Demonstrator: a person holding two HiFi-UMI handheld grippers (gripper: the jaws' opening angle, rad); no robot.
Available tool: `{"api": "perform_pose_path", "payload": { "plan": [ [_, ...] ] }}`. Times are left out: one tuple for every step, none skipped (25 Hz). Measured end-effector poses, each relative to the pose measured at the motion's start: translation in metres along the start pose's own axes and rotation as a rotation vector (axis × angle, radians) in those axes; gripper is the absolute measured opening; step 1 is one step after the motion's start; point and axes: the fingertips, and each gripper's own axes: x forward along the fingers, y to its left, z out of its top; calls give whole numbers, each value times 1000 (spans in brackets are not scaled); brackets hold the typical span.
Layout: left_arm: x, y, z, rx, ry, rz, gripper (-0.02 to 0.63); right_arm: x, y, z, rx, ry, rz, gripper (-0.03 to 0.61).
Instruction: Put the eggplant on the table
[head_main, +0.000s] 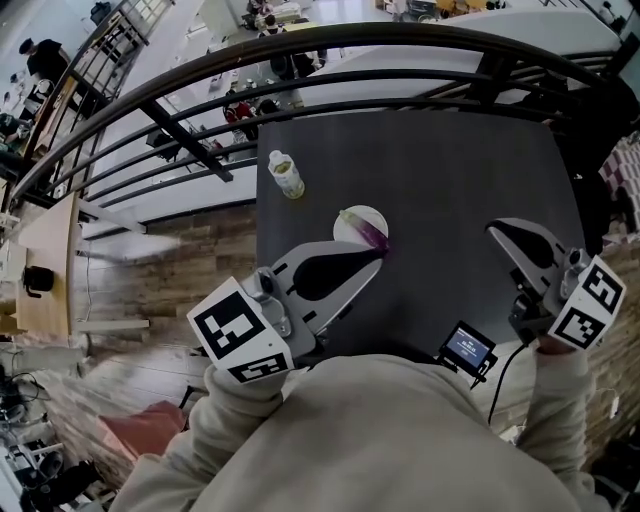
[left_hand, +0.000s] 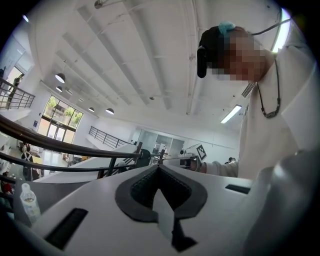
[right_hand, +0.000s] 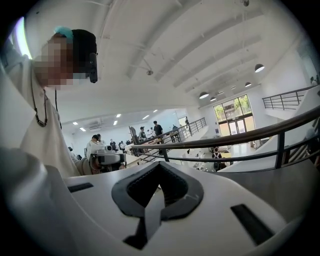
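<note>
Dark table (head_main: 480, 170), black railing (head_main: 300, 45), wood floor (head_main: 190, 275), white ceiling (left_hand: 125, 55), tall windows (right_hand: 235, 111)

Counter (head_main: 450, 170): plain dark grey. Plate (head_main: 350, 220): white. Eggplant (head_main: 373, 235), at the plate's 4 o'clock edge: purple. Bottle (head_main: 286, 174), at 10 o'clock from the plate: clear, with pale yellow-green contents and a white cap. Left hand-held gripper (head_main: 378, 260) and right hand-held gripper (head_main: 495, 232): white shells with black inner pads. Marker cubes (head_main: 240, 335): black squares on white. Sleeves (head_main: 230, 400): pale beige. Railing (head_main: 190, 140): black. Floor (head_main: 190, 270), at 9 o'clock: brown wood grain.
</note>
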Motion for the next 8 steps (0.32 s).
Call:
{"api": "perform_pose_path", "payload": {
  "plan": [
    [0,1,-1,-2,5,5,5,-3,-5,1,4,-5,-8,14],
    [-1,2,-2,-3,9,9,5,-5,-8,2,6,-10,-13,14],
    [-2,3,-2,-3,13,14,5,-6,-10,2,8,-14,-15,14],
    [-3,4,-2,-3,16,17,5,-5,-11,3,8,-16,-14,14],
    [-4,5,-2,-2,18,19,5,-3,-10,3,8,-18,-11,14],
    [-5,5,-1,-1,20,21,5,-1,-10,4,7,-19,-7,14],
    [-5,6,0,-1,21,22,5,0,-10,4,6,-19,-3,14],
    [-6,7,0,0,22,23,5,2,-9,5,4,-18,0,14]
  ]
}}
